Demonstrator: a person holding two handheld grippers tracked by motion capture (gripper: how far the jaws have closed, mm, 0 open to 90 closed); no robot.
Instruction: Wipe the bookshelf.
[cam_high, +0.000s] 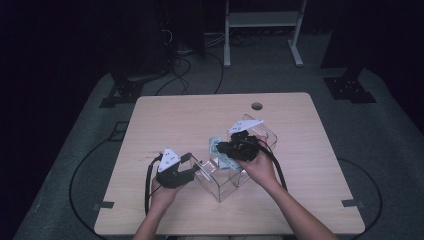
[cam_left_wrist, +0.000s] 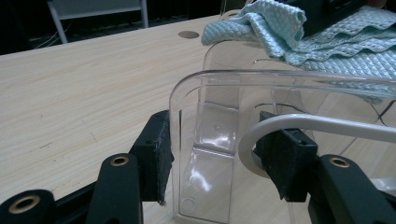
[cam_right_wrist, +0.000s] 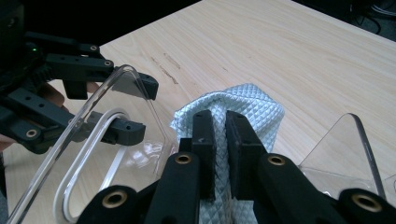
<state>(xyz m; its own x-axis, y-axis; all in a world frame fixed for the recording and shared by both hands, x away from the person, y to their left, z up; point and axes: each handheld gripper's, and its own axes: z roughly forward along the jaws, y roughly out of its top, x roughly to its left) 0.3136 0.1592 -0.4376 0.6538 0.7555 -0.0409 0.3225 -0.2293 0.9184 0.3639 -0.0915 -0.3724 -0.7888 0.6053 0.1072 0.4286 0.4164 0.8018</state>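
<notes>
A clear plastic container (cam_high: 225, 180) stands on the wooden table (cam_high: 190, 120). My left gripper (cam_high: 192, 167) holds its near-left end. In the left gripper view its jaws (cam_left_wrist: 212, 156) are closed across the clear wall (cam_left_wrist: 280, 77) and a white handle loop (cam_left_wrist: 327, 123). My right gripper (cam_high: 220, 147) is above the container, shut on a light blue waffle cloth (cam_high: 216, 145). In the right gripper view the cloth (cam_right_wrist: 247, 100) is pinched between the pads of this gripper (cam_right_wrist: 220, 135), with the left gripper (cam_right_wrist: 135, 105) and the container wall (cam_right_wrist: 93, 107) beyond.
A round cable hole (cam_high: 256, 106) sits near the table's far edge. A second clear wall (cam_right_wrist: 359, 149) rises at the right of the right gripper view. Cables and stand legs lie on the dark floor past the table.
</notes>
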